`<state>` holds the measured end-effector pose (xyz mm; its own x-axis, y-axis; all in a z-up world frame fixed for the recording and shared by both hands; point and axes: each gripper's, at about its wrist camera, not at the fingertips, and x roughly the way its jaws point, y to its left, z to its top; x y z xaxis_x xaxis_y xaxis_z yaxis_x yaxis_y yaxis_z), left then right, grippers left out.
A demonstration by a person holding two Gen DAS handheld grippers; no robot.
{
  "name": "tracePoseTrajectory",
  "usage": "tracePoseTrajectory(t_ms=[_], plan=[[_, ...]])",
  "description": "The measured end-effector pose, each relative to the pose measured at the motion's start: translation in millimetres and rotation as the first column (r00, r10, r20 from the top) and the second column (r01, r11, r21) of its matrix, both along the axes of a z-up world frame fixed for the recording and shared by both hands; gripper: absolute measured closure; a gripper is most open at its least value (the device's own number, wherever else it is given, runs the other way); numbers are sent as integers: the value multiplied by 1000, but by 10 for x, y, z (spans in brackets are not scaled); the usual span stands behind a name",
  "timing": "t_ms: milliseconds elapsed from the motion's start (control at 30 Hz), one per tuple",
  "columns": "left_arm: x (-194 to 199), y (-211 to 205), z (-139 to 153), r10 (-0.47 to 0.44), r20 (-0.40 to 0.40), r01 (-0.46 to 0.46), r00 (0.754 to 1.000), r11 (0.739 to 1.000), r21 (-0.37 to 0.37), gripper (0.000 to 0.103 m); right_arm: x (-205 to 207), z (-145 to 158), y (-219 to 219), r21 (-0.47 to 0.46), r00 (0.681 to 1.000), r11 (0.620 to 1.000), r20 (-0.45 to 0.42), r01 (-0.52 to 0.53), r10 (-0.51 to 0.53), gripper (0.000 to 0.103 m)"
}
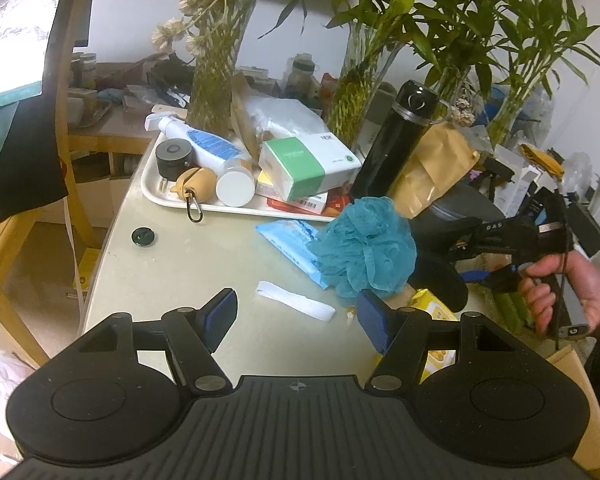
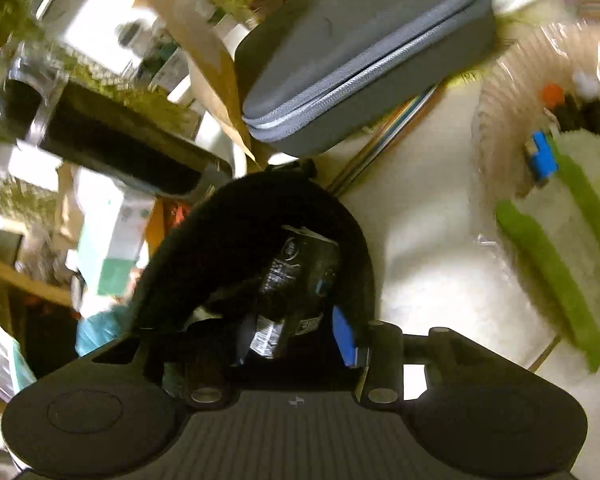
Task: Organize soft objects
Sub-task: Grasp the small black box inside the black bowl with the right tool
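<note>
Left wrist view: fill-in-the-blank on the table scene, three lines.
1. The green-and-white box lies in the white ___.
2. The left gripper is ___, holding nothing.
3. The white strap lies flat on the ___.
Missing: tray; open; table.

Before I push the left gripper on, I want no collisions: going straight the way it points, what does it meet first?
Probably the white strap lying on the table, just ahead of the open left gripper; depth is uncertain.

The black curved cushion [image 2: 252, 216] hides the right tongs' [image 2: 296, 340] left pad; surrounding clutter is motion-blurred.
</note>
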<state>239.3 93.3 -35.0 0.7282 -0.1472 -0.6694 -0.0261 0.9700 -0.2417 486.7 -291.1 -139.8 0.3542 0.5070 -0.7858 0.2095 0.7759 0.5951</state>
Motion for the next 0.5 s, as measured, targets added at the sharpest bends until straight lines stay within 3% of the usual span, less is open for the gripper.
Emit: tracePoseTrajectory(t_ms=[133,300,500], plan=[[17,2,-4,2,-4,-2,1000,1000,-2,38,31,108,74,-35,995,998,93,-44,47,53],[27,-22,-12,-5,-4,5,1000,1000,3,38,93,-67,101,-49,997,998,58,-40,43,52],[42,-16,-11,-2,-7,2,1000,1000,0,38,20,93,157,-93,995,994,77,-48,55,70]])
